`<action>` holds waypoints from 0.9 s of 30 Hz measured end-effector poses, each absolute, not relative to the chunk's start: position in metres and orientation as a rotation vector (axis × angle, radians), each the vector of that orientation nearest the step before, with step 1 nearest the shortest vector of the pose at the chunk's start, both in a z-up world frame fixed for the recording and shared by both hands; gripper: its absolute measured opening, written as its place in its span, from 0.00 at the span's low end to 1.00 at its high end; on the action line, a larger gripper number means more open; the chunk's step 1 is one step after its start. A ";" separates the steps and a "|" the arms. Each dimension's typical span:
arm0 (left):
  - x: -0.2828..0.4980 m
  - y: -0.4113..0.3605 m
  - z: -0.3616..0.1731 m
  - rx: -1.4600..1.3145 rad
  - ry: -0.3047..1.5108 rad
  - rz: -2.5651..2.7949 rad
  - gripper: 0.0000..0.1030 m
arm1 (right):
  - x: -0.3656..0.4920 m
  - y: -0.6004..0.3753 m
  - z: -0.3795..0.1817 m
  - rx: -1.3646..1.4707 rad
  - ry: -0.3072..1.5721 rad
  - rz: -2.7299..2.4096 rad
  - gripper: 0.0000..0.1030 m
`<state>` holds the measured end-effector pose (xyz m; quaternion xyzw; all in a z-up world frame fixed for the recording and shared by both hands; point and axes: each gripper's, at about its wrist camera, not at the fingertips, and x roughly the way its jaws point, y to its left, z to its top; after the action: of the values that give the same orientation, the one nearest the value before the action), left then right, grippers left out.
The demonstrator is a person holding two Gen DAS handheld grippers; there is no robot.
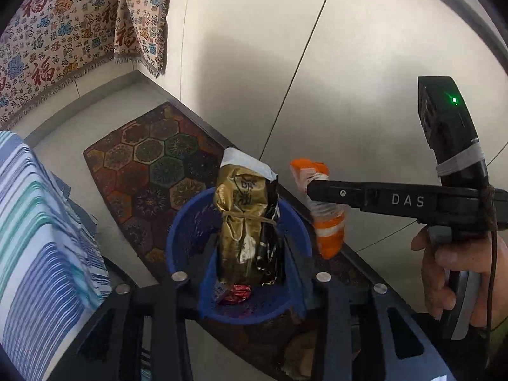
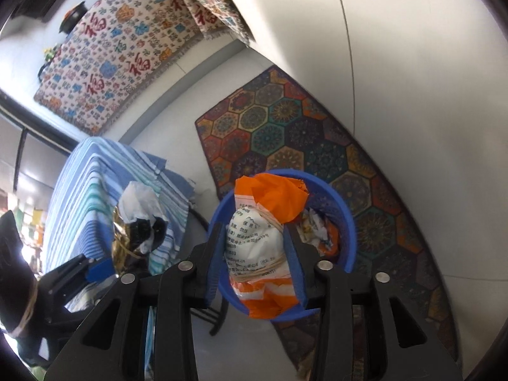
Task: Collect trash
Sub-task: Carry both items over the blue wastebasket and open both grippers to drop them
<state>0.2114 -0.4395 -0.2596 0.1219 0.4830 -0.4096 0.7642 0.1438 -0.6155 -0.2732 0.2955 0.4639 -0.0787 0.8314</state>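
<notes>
Directly above the round blue plastic basket (image 1: 187, 222), the left tongs (image 1: 250, 244) pinch a crumpled gold-and-black foil packet bound with a rubber band (image 1: 244, 222). Beside it, the right tongs (image 2: 258, 254) pinch an orange-and-white plastic snack bag, also banded (image 2: 260, 247), over the same basket, where other wrappers already lie. Underneath spreads a hexagon-patterned rug (image 2: 285, 127); a blue striped cloth (image 1: 38, 209) lies left.

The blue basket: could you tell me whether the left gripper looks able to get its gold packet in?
Probably yes. The left gripper hangs right over the open basket, the gold packet upright between its fingers. The right gripper, with an orange packet, is beside it, not across the way.
</notes>
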 end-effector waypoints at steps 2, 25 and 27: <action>0.217 -0.448 -0.273 0.301 1.074 -0.860 0.57 | 0.141 -0.623 -0.281 0.645 0.959 -0.181 0.64; 0.138 -0.390 -0.183 0.292 0.825 -0.759 1.00 | 0.004 -0.542 -0.188 0.344 0.859 -0.474 1.00; 0.131 -0.387 -0.180 0.318 0.818 -0.742 1.00 | -0.005 -0.531 -0.187 0.314 0.848 -0.497 1.00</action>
<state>0.1310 -0.3871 -0.1804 0.1503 0.3866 -0.3509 0.8395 -0.0055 -0.5306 -0.1866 0.1500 0.4054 -0.2376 0.8699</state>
